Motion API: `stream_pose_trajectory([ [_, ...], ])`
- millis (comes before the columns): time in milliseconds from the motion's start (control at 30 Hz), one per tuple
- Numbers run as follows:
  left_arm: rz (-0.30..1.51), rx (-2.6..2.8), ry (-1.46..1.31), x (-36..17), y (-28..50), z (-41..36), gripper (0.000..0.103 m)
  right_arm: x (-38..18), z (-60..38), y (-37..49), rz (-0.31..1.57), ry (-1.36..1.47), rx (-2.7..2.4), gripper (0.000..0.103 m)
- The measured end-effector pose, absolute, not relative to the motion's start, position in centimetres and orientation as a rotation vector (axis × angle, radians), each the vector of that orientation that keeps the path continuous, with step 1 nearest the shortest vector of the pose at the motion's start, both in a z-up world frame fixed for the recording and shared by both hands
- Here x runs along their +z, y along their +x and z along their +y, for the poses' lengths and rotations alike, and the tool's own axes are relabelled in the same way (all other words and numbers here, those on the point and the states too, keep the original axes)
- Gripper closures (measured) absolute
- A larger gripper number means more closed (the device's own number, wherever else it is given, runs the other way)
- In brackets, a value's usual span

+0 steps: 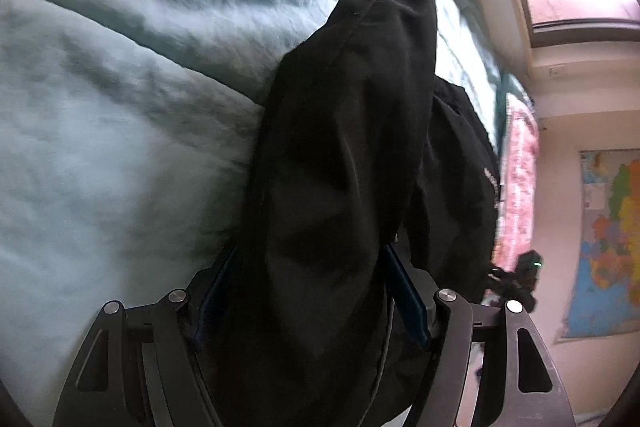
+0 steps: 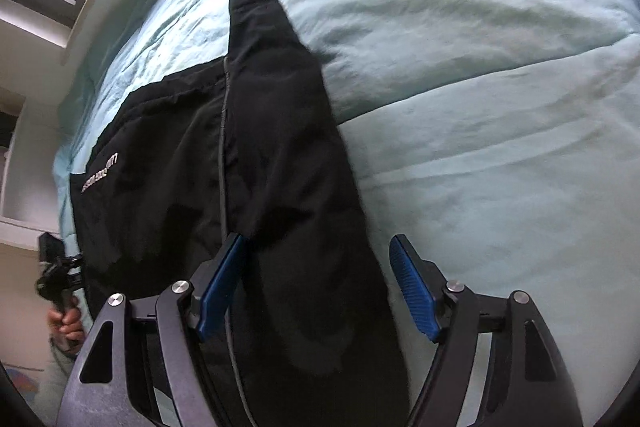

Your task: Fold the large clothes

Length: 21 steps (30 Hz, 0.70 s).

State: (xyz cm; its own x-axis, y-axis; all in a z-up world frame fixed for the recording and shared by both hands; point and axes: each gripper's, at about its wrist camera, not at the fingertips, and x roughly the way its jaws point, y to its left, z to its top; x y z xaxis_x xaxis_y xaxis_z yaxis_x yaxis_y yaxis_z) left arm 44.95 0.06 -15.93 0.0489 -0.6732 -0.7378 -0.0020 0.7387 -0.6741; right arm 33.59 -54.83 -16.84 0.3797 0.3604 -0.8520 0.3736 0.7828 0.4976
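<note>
The black cloth jacket (image 1: pixel 344 155) covers most of the left gripper's blue fingers (image 1: pixel 404 307), so how they grip it is hard to see. Its lower part runs off the bottom edge in both views. The small white words (image 2: pixel 100 173) on it are too blurry to read.

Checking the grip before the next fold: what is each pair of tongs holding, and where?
Left tongs clamp a bunched fold of the black jacket. Right tongs are open, holding nothing.
</note>
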Motion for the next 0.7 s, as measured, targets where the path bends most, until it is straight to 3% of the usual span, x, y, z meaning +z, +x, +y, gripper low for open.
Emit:
stream_pose_trajectory([
  [200,1.445,-0.604,-0.734,-18.5,45.3,0.6,0.030,-20.4,-56.0,34.6,1.207,0.881,0.027,0.010],
  [333,1.446,-0.632,-0.742,-18.6,45.4,0.5,0.030,-21.5,-56.6,34.3,1.186,0.950,0.058,0.009],
  [367,1.445,-0.648,-0.736,-18.4,45.4,0.4,0.030,-21.3,-56.4,34.2,1.194,0.937,0.083,0.010],
  [467,1.449,-0.692,-0.714,-17.9,45.6,0.1,0.032,-20.6,-55.6,34.2,1.204,0.885,0.164,0.034],
  [700,1.478,-0.619,-0.678,-18.6,46.0,-1.2,0.033,-21.4,-54.2,35.8,1.216,0.864,0.167,0.035],
])
